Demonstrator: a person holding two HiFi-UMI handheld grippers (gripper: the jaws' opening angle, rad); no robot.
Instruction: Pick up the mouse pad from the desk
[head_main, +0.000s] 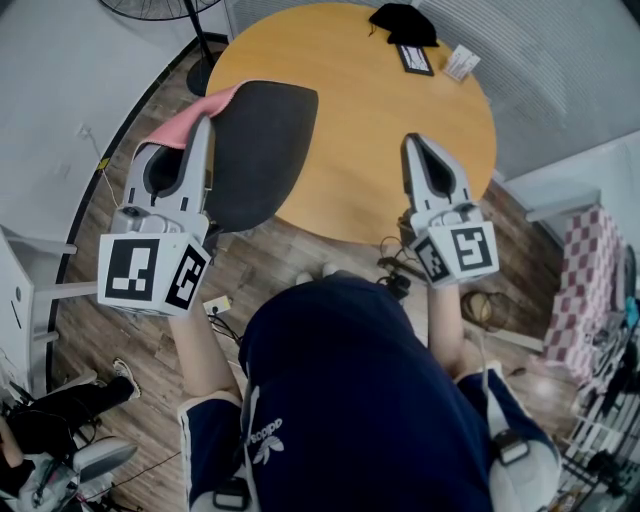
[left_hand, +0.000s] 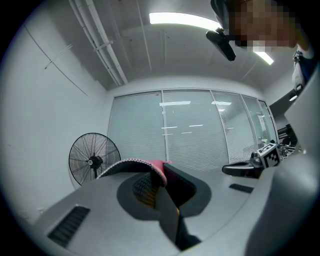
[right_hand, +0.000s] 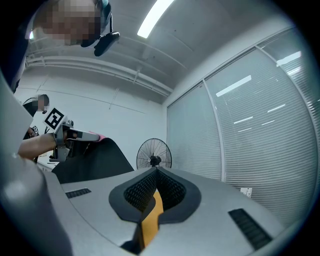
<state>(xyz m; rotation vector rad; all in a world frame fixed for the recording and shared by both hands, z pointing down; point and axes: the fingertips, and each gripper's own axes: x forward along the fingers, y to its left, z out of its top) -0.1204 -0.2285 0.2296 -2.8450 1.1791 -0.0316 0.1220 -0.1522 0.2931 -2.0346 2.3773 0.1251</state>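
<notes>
the left gripper (head_main: 205, 125) is pinching the mouse pad (head_main: 265, 140) by its near-left edge, jaws pressed tight on it. the pad is dark on top with a pink underside curling up at the corner. it hangs over the near-left rim of the round wooden table (head_main: 380, 130); whether its far edge touches the top i can't tell. the right gripper (head_main: 415, 145) sits level over the table's near edge, well apart from the pad, its jaws pressed together on nothing.

at the far side of the table lie a black cloth (head_main: 403, 22), a small dark flat thing (head_main: 415, 58) and a white card (head_main: 461, 62), all clear of both grippers. a standing fan (head_main: 160, 8) is on the floor beyond the table, and a checked cloth (head_main: 580, 290) is off to the right.
</notes>
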